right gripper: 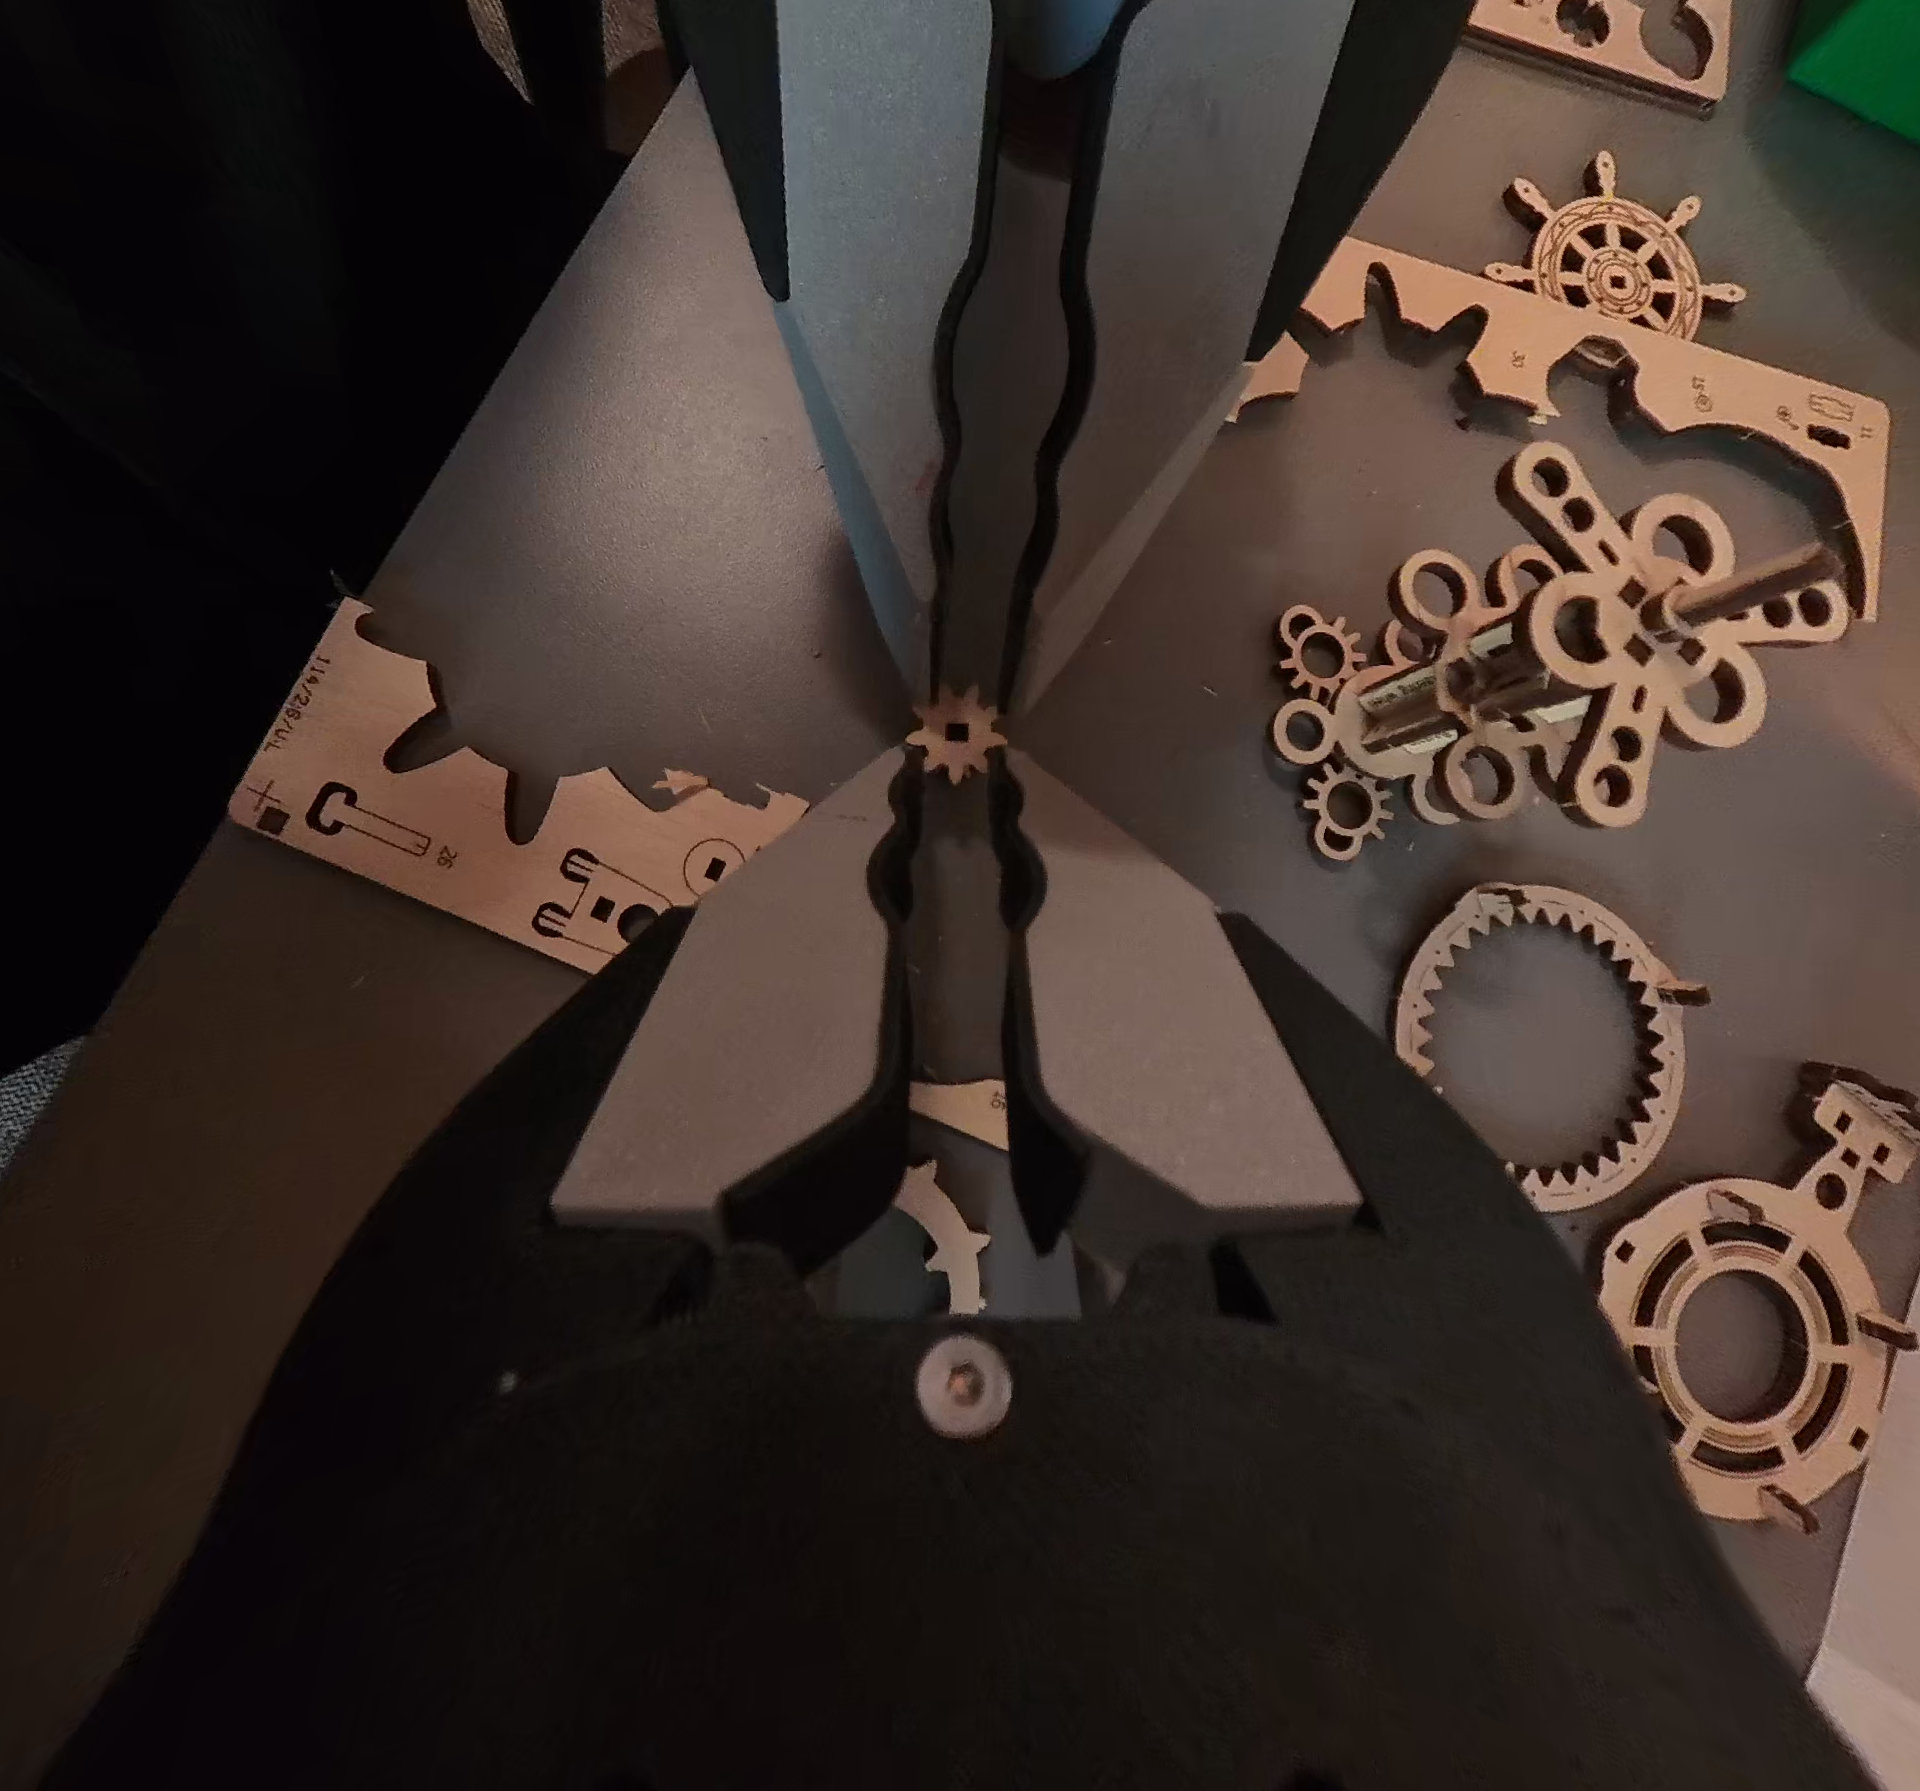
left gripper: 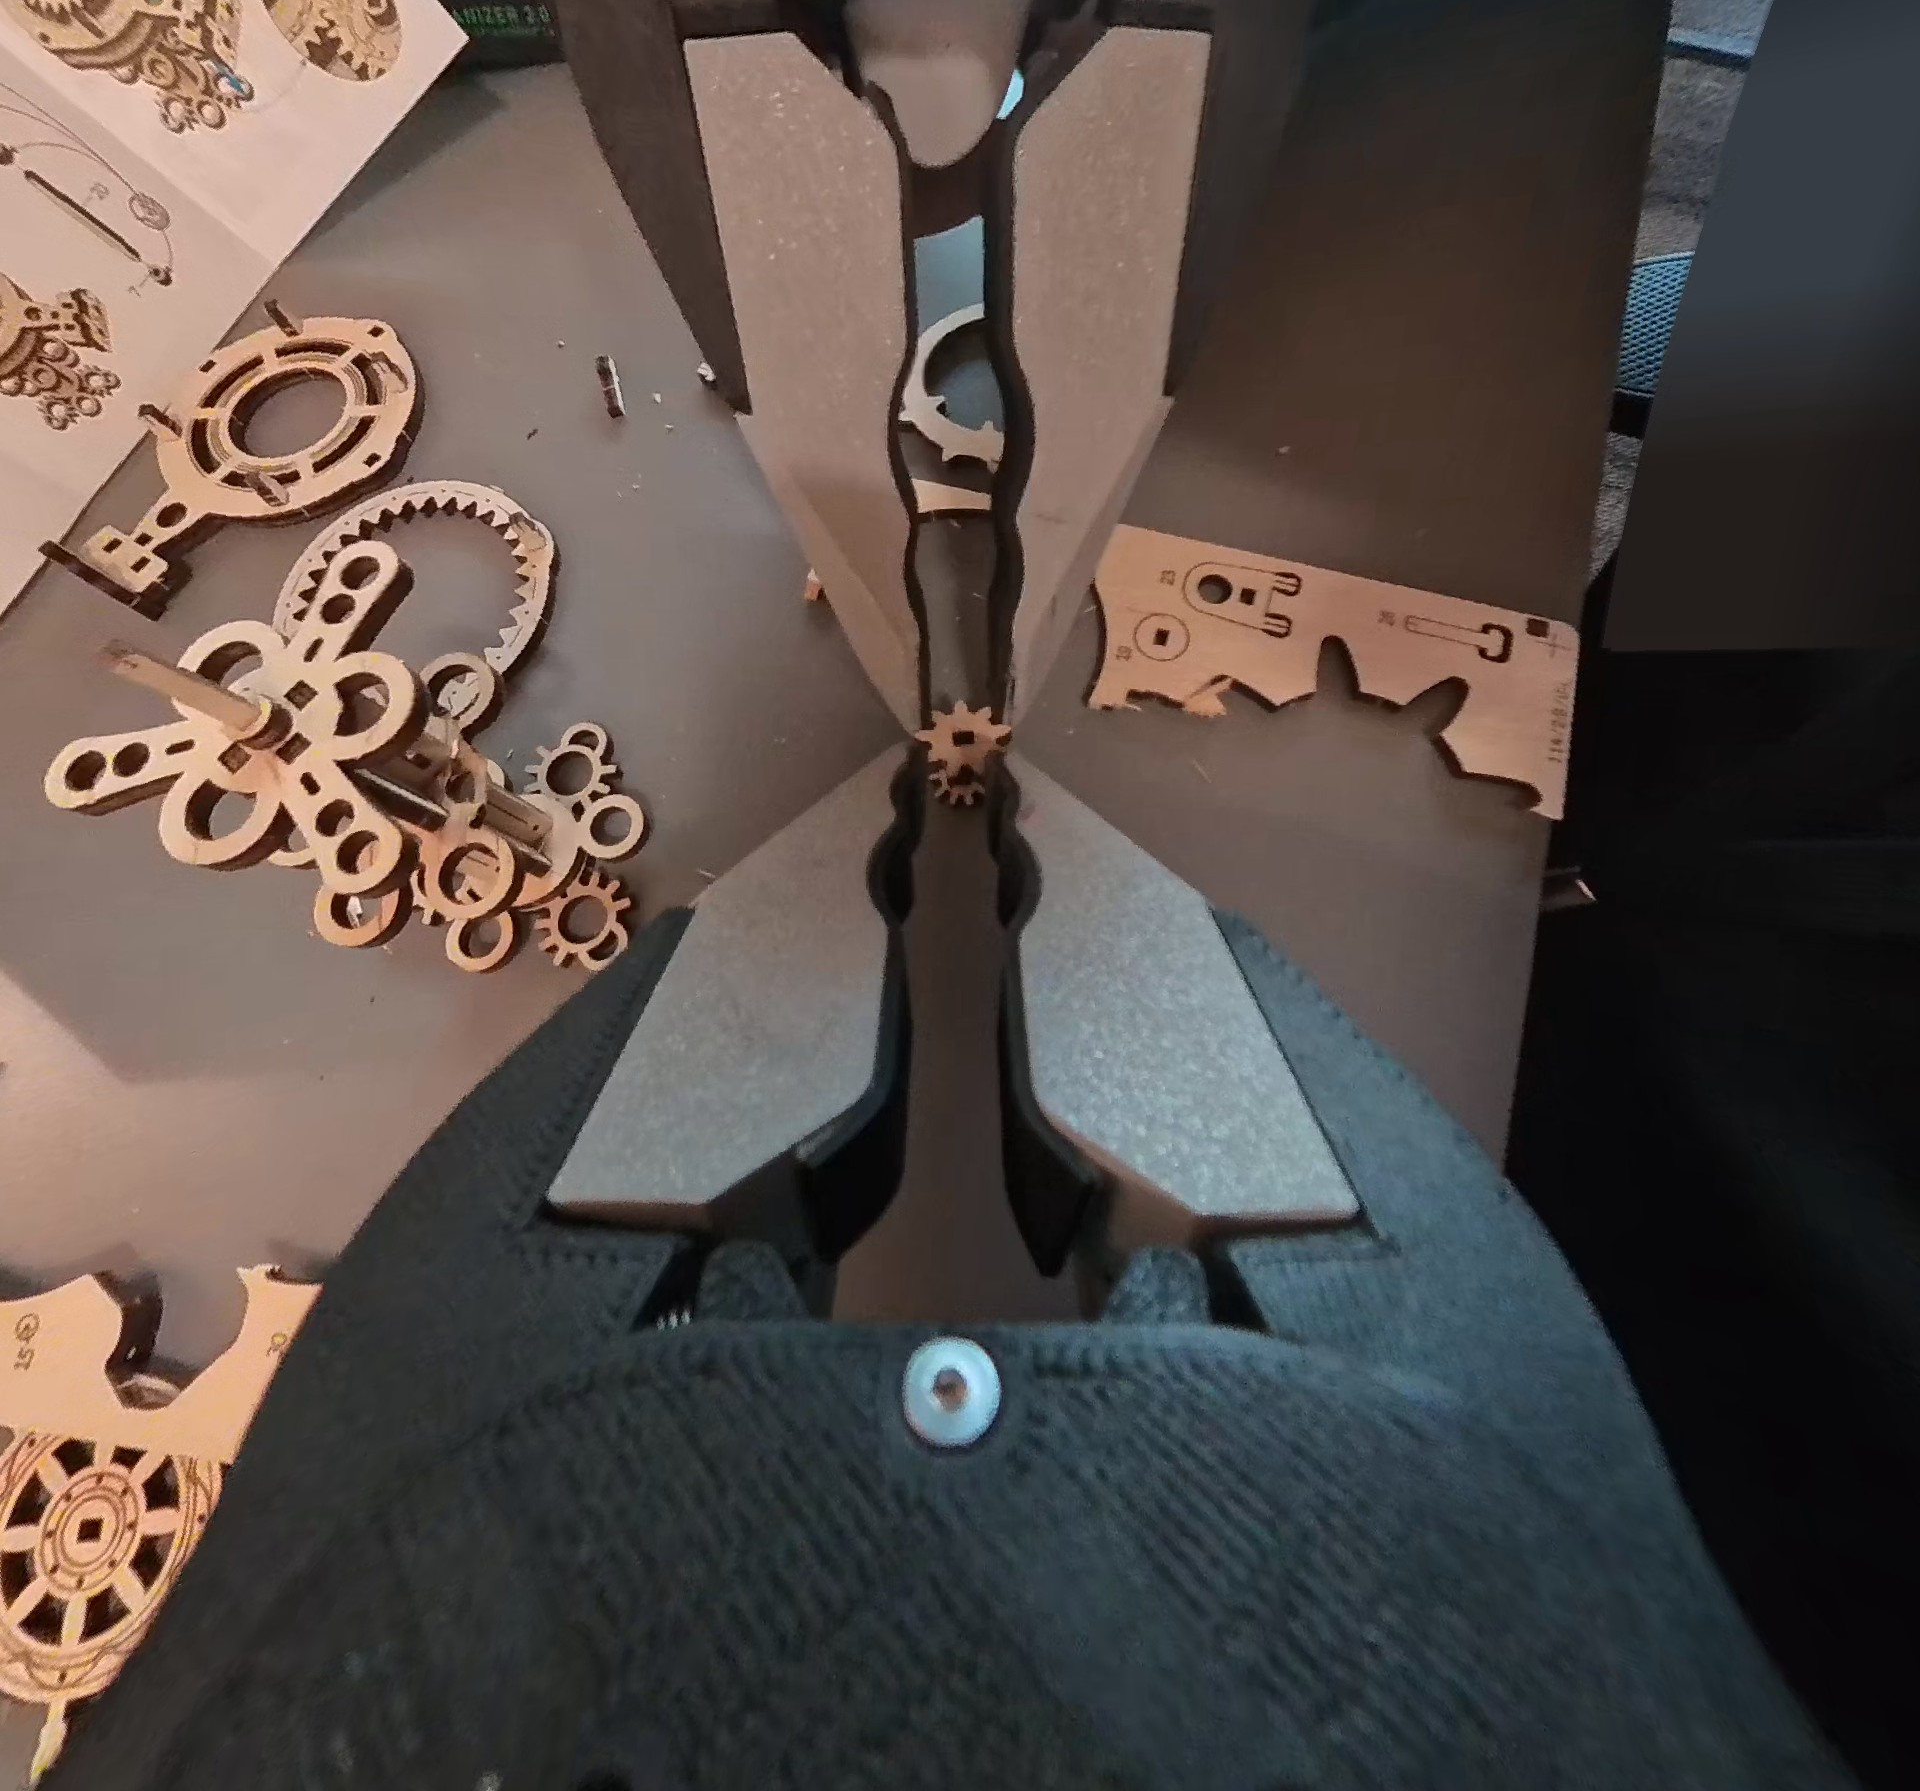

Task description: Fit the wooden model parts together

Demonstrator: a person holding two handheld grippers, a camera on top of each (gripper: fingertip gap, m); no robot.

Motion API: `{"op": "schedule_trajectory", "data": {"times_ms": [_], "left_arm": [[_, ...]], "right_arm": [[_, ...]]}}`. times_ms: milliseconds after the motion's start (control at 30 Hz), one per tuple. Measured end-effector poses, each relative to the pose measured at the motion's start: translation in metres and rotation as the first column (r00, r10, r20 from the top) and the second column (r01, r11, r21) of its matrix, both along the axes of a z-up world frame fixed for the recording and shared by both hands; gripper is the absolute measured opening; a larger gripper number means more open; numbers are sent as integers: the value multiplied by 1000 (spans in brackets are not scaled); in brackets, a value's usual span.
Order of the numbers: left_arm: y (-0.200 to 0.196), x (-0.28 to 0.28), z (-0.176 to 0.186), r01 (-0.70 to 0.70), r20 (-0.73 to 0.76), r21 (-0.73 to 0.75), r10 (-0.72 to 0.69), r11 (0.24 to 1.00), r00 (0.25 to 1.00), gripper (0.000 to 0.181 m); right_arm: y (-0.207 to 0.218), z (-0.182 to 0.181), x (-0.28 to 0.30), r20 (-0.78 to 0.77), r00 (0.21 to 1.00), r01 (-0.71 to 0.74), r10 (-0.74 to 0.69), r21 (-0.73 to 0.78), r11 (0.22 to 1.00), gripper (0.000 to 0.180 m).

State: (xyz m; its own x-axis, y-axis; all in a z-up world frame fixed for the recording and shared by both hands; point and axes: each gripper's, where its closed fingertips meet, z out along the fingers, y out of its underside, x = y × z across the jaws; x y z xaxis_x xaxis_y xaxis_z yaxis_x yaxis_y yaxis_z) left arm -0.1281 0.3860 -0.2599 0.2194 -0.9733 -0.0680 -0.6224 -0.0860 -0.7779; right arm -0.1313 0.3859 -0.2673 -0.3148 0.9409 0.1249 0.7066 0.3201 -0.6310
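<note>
Wooden and tiny, a toothed pinion gear (left gripper: 964,750) with a square centre hole sits pinched between both tools above the grey counter (left gripper: 665,307). Nearest in its own view, the left gripper (left gripper: 962,773) has its jaws pressed onto the gear from below; directly opposite, tip to tip, the right gripper (right gripper: 952,746) has its jaws pinching the same gear (right gripper: 952,731). Beneath them, by the counter's edge, lies a partly emptied plywood sheet (left gripper: 1351,655). Toward the counter's other side stand a half-built gear assembly (left gripper: 312,785) with a protruding axle, an internal-toothed ring (right gripper: 1543,1040) just beside it, and a round slotted frame (left gripper: 275,427). Farther off lie a ship's wheel part (right gripper: 1616,271) and an instruction sheet (left gripper: 156,79).
</note>
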Motion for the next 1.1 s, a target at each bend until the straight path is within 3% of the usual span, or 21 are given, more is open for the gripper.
{"op": "schedule_trajectory", "data": {"times_ms": [33,367,1100], "left_arm": [[0,0,0,1,-1,3,-1,1000,1000,9],[0,-1,-3,1,41,-70,2,998,999,8],[0,-1,-4,-10,-9,-67,10,998,1000,9]], "right_arm": [[0,0,0,3,1000,1,-1,1,1000,9],[-1,1,0,42,999,8,-9,20,1000,10],[0,-1,1,52,999,10,-10,3,1000,9]]}}
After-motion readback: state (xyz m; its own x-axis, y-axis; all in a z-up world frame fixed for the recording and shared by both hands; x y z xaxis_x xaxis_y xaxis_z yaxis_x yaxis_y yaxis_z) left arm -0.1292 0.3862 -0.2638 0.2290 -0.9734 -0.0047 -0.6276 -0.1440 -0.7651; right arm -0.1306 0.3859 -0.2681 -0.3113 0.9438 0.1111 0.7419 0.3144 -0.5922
